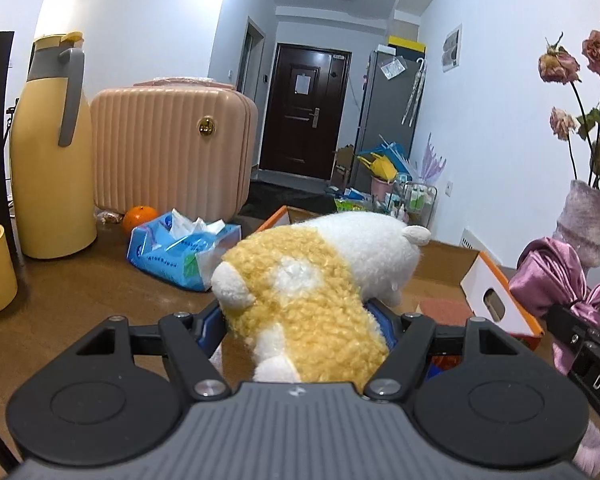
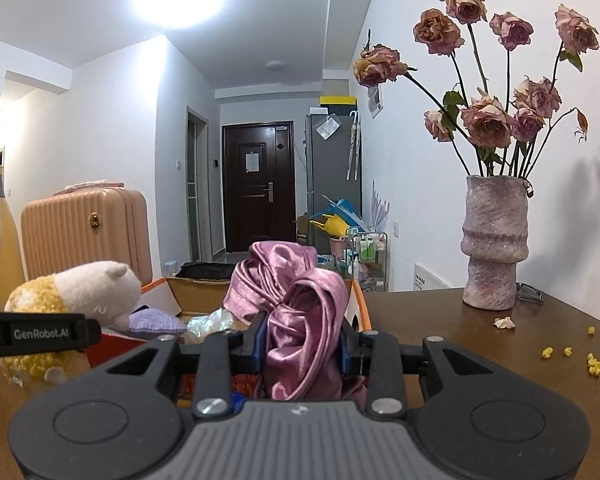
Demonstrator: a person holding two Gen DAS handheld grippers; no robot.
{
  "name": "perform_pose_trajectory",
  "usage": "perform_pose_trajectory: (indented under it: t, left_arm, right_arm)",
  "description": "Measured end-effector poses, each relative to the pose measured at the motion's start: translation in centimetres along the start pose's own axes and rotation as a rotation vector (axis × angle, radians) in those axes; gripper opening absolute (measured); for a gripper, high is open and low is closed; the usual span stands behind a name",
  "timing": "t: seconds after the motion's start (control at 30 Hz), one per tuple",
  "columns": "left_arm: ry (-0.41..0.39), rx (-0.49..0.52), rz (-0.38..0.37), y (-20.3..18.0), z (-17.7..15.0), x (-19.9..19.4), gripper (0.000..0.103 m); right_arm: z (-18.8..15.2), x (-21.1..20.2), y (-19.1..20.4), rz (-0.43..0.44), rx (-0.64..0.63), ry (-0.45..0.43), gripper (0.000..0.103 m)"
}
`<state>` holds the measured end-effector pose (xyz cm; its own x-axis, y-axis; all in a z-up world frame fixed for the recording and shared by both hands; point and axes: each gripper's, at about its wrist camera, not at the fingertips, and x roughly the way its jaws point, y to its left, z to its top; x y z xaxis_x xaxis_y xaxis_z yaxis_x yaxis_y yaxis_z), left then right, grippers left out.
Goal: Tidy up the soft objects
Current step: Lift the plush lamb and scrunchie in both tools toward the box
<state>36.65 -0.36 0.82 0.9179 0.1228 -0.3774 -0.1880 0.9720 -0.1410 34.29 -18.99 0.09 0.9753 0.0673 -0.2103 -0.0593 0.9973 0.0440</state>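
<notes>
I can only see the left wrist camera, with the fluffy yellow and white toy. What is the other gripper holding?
Observer: The right gripper is shut on a shiny pink satin cloth, bunched up between its jaws.
Operator: Is there anything on the table past the vase?
Observer: Yes, a fallen petal lies on the table in front of the vase, and small yellow crumbs are scattered nearer the gripper.
Operator: Is the box empty?
Observer: No. A purple cloth lies in the cardboard box, just under the plush toy.
</notes>
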Motion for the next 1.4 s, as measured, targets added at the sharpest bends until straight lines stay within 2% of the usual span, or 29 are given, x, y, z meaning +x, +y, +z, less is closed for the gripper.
perform_pose_trajectory:
  t: [0.63,1.4]
  left_arm:
    - [-0.029,-0.039,0.019,-0.7,2.6,4.7,0.072]
    - [-0.025,0.018,0.011,-2.7,3.6,10.5,0.072]
  right_arm:
    - [1.4,5.9,0.4,0.002,0.015,0.014,0.032]
    - [2.0,12.9,0.9,-0.004,-0.030,0.079,0.032]
